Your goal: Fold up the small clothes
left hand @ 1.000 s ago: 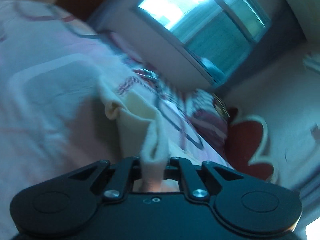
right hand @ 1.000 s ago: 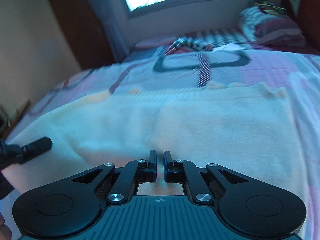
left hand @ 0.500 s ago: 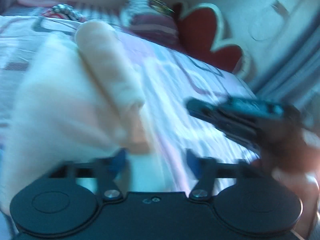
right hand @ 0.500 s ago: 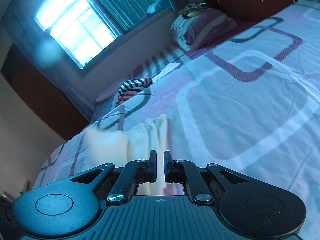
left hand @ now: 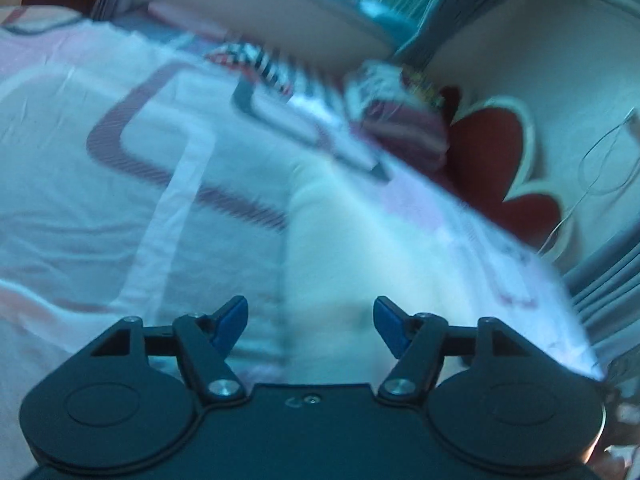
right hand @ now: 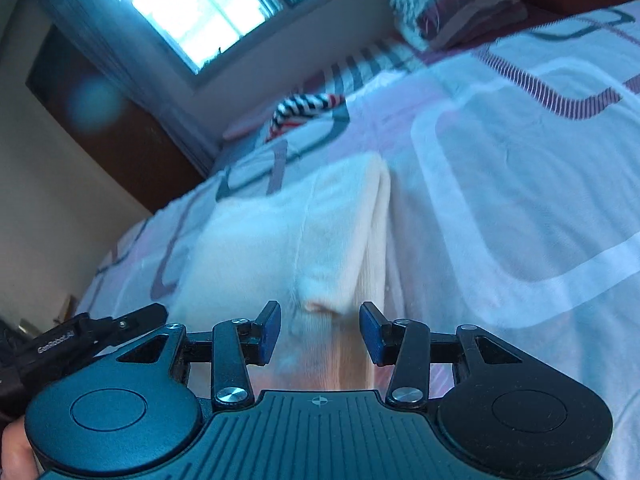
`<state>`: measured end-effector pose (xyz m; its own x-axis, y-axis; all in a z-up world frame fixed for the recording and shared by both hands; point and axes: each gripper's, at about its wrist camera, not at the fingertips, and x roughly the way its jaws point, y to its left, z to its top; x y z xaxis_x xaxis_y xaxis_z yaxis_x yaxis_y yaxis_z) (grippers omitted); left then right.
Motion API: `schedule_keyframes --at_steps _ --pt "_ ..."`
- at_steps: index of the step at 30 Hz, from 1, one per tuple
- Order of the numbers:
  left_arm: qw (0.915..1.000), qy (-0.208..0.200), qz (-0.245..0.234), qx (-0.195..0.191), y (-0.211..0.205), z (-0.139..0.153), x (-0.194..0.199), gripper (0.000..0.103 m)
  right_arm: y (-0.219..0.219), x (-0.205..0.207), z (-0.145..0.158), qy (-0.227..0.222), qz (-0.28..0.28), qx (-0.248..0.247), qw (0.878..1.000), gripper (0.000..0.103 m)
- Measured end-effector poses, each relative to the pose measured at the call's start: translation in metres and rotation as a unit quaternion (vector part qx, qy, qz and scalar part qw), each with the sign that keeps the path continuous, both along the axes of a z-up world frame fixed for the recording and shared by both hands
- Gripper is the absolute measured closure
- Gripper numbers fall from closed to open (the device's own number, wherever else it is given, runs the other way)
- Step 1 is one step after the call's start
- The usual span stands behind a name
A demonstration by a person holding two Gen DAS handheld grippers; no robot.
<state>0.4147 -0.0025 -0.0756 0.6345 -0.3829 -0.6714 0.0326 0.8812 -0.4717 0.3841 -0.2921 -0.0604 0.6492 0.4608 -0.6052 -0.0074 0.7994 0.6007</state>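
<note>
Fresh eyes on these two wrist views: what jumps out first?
The cream folded garment lies on the pink-and-white patterned bedspread, straight ahead of both cameras. The right gripper is open just over the garment's near edge, and the left gripper is open too, nothing held. Beyond, a striped black, white and red cloth sits below the bright window.
</note>
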Motion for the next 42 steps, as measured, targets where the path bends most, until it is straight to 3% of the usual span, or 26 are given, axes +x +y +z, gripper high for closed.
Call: schedule_keyframes --at_steps 2,7,8,10,14,17,21,22,23,24,25,27,30,31,32,33,34,36,39,42 --pt "0.9998 0.014 -0.009 0.009 -0.001 -0.009 -0.001 0.034 0.003 0.002 -0.004 0.001 0.007 0.004 1.000 0.059" --pt "0.9998 0.006 -0.010 0.013 0.003 -0.006 -0.007 0.034 0.015 0.016 -0.007 0.001 0.036 -0.025 0.999 0.059" --pt "0.9998 0.005 -0.011 0.014 0.004 -0.006 -0.005 0.034 0.018 0.019 -0.009 0.005 0.041 -0.035 0.999 0.066" --pt "0.9997 0.008 -0.016 0.017 0.004 -0.006 -0.002 0.034 0.025 0.024 -0.006 0.001 0.059 -0.051 0.997 0.091" --pt "0.9992 0.019 -0.033 0.014 -0.001 -0.004 0.002 0.040 0.030 0.029 0.009 -0.006 0.096 -0.095 0.991 0.092" --pt "0.9981 0.023 -0.051 0.028 -0.011 -0.005 -0.004 0.038 0.023 0.027 0.018 -0.012 0.105 -0.134 0.985 0.093" --pt "0.9971 0.016 -0.057 0.048 -0.017 -0.006 -0.009 0.041 0.014 0.032 0.001 0.014 0.099 -0.113 0.988 0.092" --pt "0.9976 0.010 -0.053 0.042 -0.014 -0.002 -0.009 0.042 0.014 0.032 0.001 0.014 0.099 -0.113 0.988 0.087" --pt "0.9983 -0.003 -0.045 0.037 -0.009 0.004 -0.008 0.042 0.010 0.029 0.004 0.010 0.091 -0.107 0.990 0.073" --pt "0.9985 -0.018 -0.040 0.033 -0.005 0.009 -0.006 0.042 0.000 0.022 0.015 -0.019 0.059 -0.110 0.992 0.069" --pt "0.9985 -0.027 -0.035 0.033 -0.002 0.013 -0.001 0.042 0.000 0.022 0.015 -0.019 0.059 -0.110 0.992 0.068" --pt "0.9984 -0.031 -0.031 0.036 -0.001 0.018 0.015 0.041 -0.012 0.034 0.016 -0.021 0.023 -0.100 0.994 0.068" --pt "0.9983 -0.028 -0.034 0.039 -0.006 0.016 0.039 0.041 -0.014 0.050 0.011 -0.019 0.016 -0.093 0.995 0.068" --pt "0.9983 -0.022 -0.033 0.042 -0.007 0.013 0.045 0.041 -0.012 0.058 0.007 -0.016 0.016 -0.092 0.996 0.073" --pt "0.9983 -0.016 -0.031 0.046 -0.008 0.009 0.049 0.039 -0.010 0.065 0.003 -0.013 0.019 -0.090 0.996 0.086" --pt "0.9983 -0.007 -0.020 0.054 -0.007 0.002 0.052 0.036 -0.008 0.072 0.000 -0.015 0.031 -0.083 0.996 0.088" --pt "0.9985 0.006 -0.008 0.055 -0.004 -0.004 0.053 0.034 0.001 0.081 -0.007 -0.020 0.046 -0.114 0.992 0.088" --pt "0.9997 0.012 0.005 0.019 0.006 -0.015 0.052 0.030 0.004 0.085 -0.013 -0.019 0.048 -0.130 0.990 0.088" --pt "0.9992 0.005 -0.006 0.039 0.004 -0.012 0.051 0.030 -0.002 0.087 -0.019 -0.016 0.042 -0.122 0.991 0.088" --pt "0.9985 0.003 -0.009 0.054 0.000 0.000 0.044 0.034 0.001 0.083 -0.012 -0.020 0.045 -0.147 0.988 0.088"
